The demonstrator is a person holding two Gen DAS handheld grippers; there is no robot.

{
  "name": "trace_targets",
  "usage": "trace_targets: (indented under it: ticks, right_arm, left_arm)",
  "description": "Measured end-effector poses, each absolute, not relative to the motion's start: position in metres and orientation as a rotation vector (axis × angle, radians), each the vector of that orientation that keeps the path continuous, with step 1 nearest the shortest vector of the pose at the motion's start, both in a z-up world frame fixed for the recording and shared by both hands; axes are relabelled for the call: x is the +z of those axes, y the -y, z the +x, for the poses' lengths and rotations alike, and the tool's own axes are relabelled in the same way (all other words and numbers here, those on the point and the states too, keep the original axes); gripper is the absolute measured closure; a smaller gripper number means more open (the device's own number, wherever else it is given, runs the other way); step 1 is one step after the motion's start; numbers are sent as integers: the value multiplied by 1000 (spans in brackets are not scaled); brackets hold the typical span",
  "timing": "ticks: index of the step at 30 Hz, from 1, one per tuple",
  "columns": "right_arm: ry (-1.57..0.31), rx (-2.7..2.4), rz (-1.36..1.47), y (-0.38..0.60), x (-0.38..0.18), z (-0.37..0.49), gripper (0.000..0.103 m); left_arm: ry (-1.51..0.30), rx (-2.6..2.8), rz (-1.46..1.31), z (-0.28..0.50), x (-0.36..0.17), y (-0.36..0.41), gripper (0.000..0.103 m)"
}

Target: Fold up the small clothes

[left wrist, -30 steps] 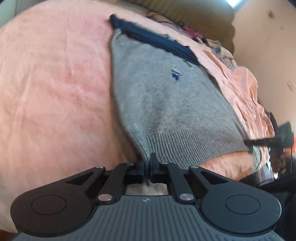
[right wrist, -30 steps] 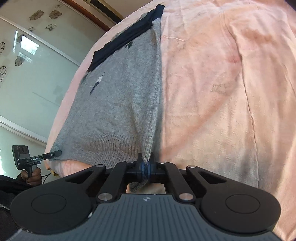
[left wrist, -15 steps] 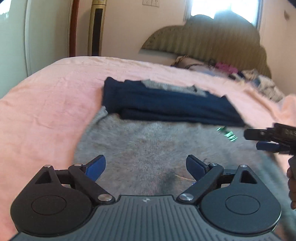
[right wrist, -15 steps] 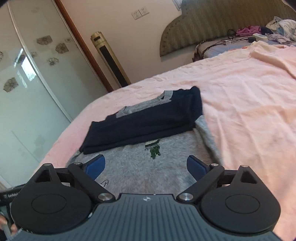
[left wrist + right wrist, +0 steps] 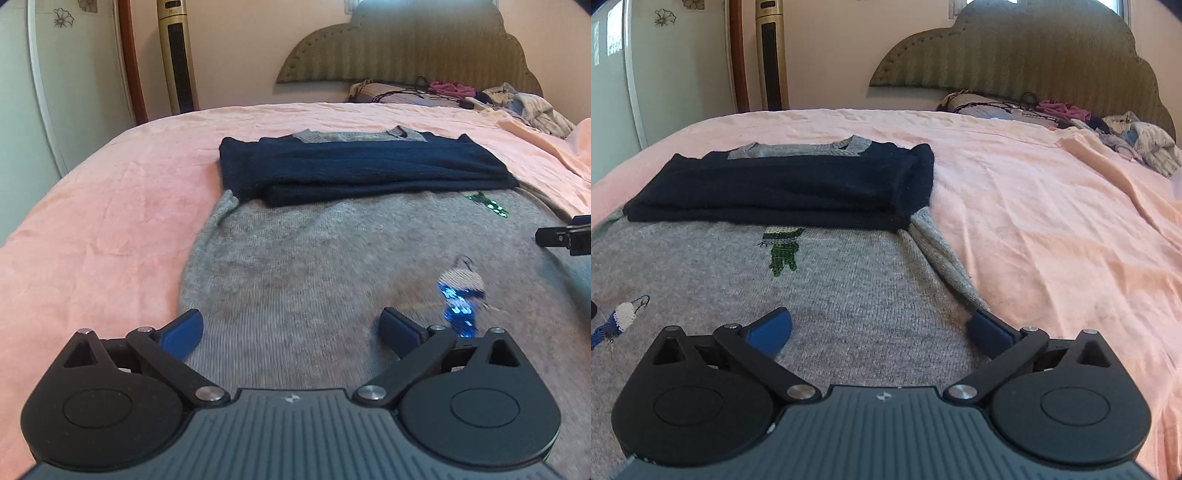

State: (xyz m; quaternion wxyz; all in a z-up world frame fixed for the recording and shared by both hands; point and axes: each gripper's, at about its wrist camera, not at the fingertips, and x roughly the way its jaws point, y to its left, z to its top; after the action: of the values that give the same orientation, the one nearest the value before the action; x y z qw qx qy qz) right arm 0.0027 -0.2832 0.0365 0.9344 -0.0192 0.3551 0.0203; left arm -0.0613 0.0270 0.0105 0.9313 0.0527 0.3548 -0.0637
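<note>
A grey knit sweater (image 5: 314, 258) lies flat on the pink bed, its navy sleeves (image 5: 362, 166) folded across the chest near the neckline. Small green and blue sequin patches decorate its front. It also shows in the right wrist view (image 5: 849, 280), with the navy sleeves (image 5: 783, 188). My left gripper (image 5: 291, 328) is open and empty over the sweater's lower left part. My right gripper (image 5: 881, 330) is open and empty over the lower right part, its right finger at the sweater's side edge. The tip of the right gripper (image 5: 565, 236) shows in the left wrist view.
The pink bedsheet (image 5: 1052, 221) spreads wide to the right and to the left (image 5: 92, 240). A pile of clothes (image 5: 1137, 144) and cables lies by the padded headboard (image 5: 1015, 55). A wardrobe and a gold tower fan (image 5: 177, 55) stand beyond the bed's far left.
Both grippers were shut on the sweater's hem a second ago. They let go, opened wide and now level out over the sweater's lower part, looking toward the headboard.
</note>
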Motion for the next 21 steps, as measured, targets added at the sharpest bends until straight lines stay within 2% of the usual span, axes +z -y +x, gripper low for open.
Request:
trace_targets:
  ticks: [4, 7, 9, 13, 18, 21]
  right_arm:
    - [-716, 108, 1, 265, 52, -38, 0]
    - [-783, 120, -83, 251, 41, -54, 0]
    - [-751, 126, -70, 260, 37, -67, 0]
    - [-747, 105, 3, 283, 38, -74, 0]
    - [-725, 106, -24, 261, 57, -80, 0]
    - [-726, 182, -49, 243, 62, -84, 0]
  left_arm:
    - [-766, -216, 50, -89, 16, -26, 1]
    - [-749, -231, 135, -104, 6, -23, 0]
    - [-742, -252, 111, -107, 5, -34, 0]
    - [-744, -230, 124, -105, 7, -35, 0]
    - [-744, -253, 98, -120, 23, -20, 0]
    - [-778, -252, 118, -123, 15, -10, 0]
